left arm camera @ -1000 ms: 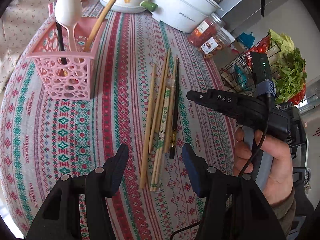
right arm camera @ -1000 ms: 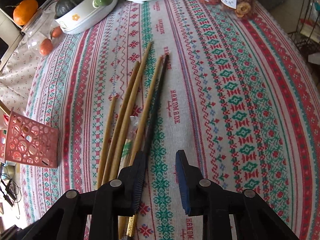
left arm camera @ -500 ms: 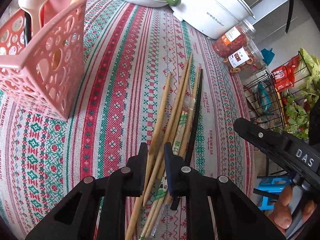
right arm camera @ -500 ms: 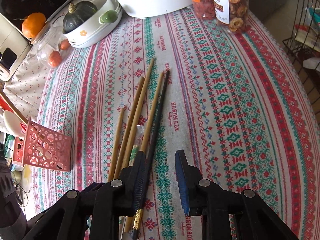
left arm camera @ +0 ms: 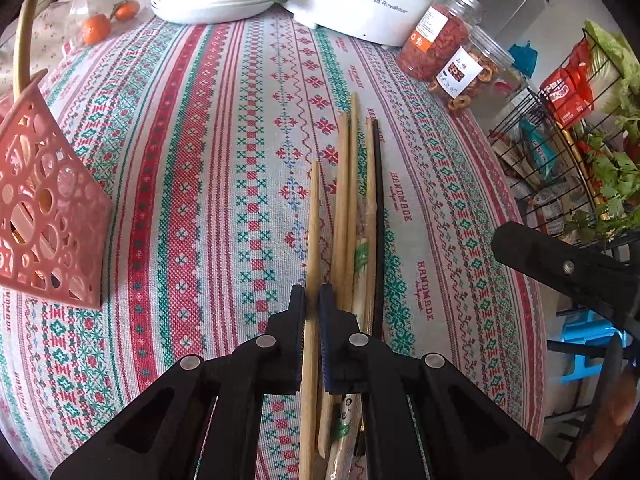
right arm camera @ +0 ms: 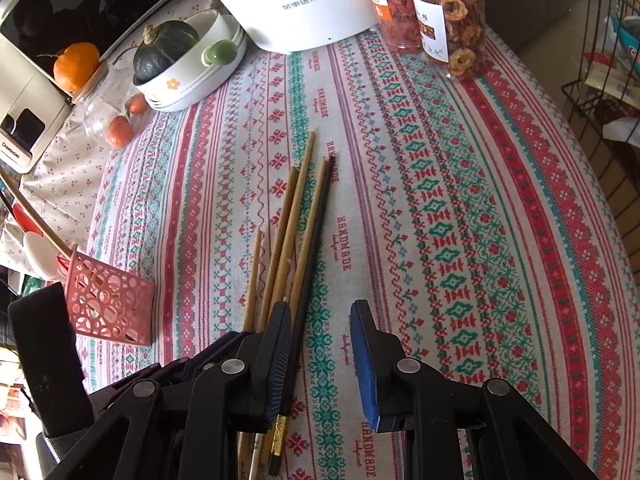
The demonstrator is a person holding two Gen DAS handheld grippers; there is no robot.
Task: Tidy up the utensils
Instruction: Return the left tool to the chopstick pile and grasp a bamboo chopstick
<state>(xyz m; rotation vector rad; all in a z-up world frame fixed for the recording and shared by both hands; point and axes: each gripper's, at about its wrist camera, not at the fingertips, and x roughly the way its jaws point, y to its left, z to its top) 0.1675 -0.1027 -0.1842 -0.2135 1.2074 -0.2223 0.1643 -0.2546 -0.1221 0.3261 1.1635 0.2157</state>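
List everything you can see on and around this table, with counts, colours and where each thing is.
Light wooden chopsticks: about four, tan, table centre; leftmost one gripped.
Black chopstick: one, right edge of the bundle.
Pink perforated plastic basket: one, left.
White Royalstar cooker: one, far edge.
Clear jars of dried food: two, red and orange contents, far right.
White bowl holding a green squash: one, far left.
Black wire rack: one, beside table.
Left gripper: closed on leftmost chopstick.
Right gripper: open.
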